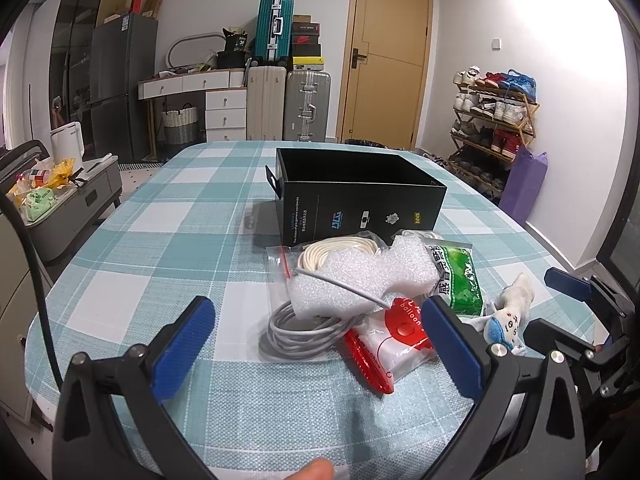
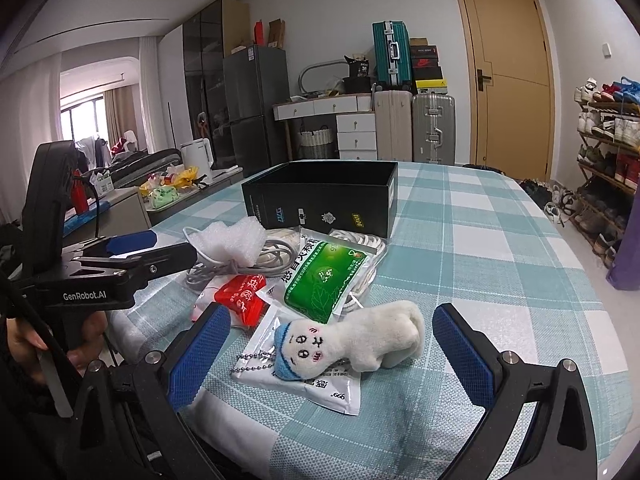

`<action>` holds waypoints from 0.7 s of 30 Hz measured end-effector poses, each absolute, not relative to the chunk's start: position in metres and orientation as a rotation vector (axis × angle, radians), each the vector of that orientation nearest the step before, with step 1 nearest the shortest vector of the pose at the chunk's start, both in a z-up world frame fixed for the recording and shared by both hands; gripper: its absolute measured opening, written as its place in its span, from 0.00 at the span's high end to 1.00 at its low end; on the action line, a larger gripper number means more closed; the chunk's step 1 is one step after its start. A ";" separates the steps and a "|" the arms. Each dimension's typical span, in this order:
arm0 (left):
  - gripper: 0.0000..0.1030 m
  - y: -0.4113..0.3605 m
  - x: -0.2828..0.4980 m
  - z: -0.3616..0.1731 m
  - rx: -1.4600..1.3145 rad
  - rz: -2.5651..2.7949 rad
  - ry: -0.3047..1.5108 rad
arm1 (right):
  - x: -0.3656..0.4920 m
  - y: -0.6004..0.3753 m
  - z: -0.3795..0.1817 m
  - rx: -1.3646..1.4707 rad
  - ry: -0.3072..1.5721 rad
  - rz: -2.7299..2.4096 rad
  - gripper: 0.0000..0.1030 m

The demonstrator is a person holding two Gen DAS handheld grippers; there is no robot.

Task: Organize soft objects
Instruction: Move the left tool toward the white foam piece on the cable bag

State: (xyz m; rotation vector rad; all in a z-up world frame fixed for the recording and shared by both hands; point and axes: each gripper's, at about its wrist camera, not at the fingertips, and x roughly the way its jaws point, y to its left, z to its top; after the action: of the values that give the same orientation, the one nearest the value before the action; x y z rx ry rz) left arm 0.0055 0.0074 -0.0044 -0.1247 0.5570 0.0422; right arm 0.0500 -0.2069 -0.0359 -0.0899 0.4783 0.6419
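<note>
I held the right hand-held gripper (image 2: pixel 332 356) wide open and empty around the white plush toy (image 2: pixel 360 340), ready to lift it into the open black cardboard box (image 2: pixel 320 200), the left hand-held gripper (image 1: pixel 320 344) equally agape and empty

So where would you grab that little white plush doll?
Around its narrow middle, between the blue-capped head and the fat end. It lies crosswise before the open right tool, atop a white packet, so come straight in from the near side, one finger on each flank.
</note>
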 end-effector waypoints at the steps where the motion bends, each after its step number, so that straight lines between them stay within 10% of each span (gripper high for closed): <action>1: 0.00 0.007 0.006 -0.005 -0.125 0.042 0.556 | 0.050 -0.207 -0.036 -0.091 0.478 0.642 0.00; 21: 0.00 0.006 0.004 -0.001 -0.117 0.025 0.543 | 0.056 -0.216 -0.028 -0.048 0.484 0.658 0.00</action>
State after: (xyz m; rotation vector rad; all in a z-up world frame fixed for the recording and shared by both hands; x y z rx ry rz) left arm 0.0035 0.0060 -0.0008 -0.1173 0.5433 0.0247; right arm 0.0556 -0.2157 -0.0284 -0.0480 0.4843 0.6585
